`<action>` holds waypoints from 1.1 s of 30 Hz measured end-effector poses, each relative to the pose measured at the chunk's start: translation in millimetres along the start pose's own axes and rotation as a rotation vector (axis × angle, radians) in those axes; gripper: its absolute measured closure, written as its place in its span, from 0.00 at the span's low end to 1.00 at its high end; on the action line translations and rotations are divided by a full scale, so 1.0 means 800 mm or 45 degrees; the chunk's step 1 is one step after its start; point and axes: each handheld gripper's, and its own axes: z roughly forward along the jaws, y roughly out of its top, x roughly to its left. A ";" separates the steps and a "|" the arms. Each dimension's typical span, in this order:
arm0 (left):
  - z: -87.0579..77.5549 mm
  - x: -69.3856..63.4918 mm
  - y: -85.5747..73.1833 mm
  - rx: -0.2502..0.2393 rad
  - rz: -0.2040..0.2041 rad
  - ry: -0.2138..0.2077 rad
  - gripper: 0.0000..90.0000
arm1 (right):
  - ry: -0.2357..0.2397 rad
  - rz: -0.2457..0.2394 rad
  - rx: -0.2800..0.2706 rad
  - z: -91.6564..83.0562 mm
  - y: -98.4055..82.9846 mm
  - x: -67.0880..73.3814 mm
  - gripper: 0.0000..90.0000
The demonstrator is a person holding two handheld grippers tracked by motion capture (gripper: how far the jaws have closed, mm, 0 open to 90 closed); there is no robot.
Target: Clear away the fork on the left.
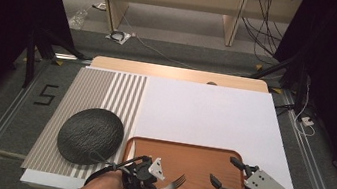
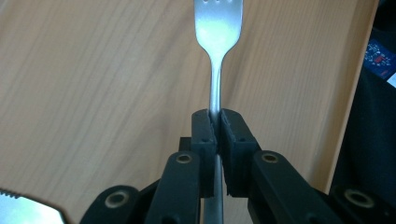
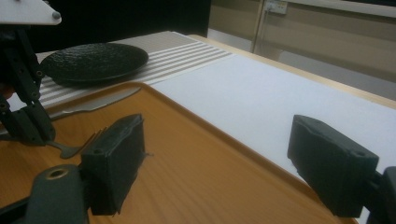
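A silver fork (image 2: 217, 37) is clamped by its handle in my left gripper (image 2: 218, 122), tines pointing away over the orange-brown wooden tray (image 1: 183, 150). From above, the fork (image 1: 176, 181) sticks out to the right of the left gripper (image 1: 155, 187) at the tray's near left. My right gripper (image 1: 224, 171) hovers over the tray's near right with its jaws wide apart and nothing between them. In the right gripper view the right gripper (image 3: 219, 158) faces the fork (image 3: 74, 147) and the left gripper (image 3: 28, 126).
A black round plate (image 1: 90, 135) rests on a striped placemat (image 1: 106, 90) left of the tray. A knife (image 3: 93, 105) lies on the tray near its left rim. White sheet (image 1: 204, 112) covers the table beyond the tray.
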 end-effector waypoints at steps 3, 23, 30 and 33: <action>0.004 -0.002 -0.001 0.010 0.000 -0.008 0.94 | 0.000 -0.002 -0.003 0.000 0.000 0.000 0.22; 0.025 -0.007 -0.007 0.103 -0.022 -0.055 0.93 | -0.001 -0.004 0.001 0.000 0.000 0.000 0.22; 0.029 -0.008 -0.008 0.108 -0.006 -0.080 0.88 | 0.000 -0.003 0.000 0.000 0.000 0.000 0.22; 0.026 -0.011 -0.006 0.079 -0.001 -0.067 0.78 | 0.001 0.000 -0.010 0.001 0.000 0.000 0.22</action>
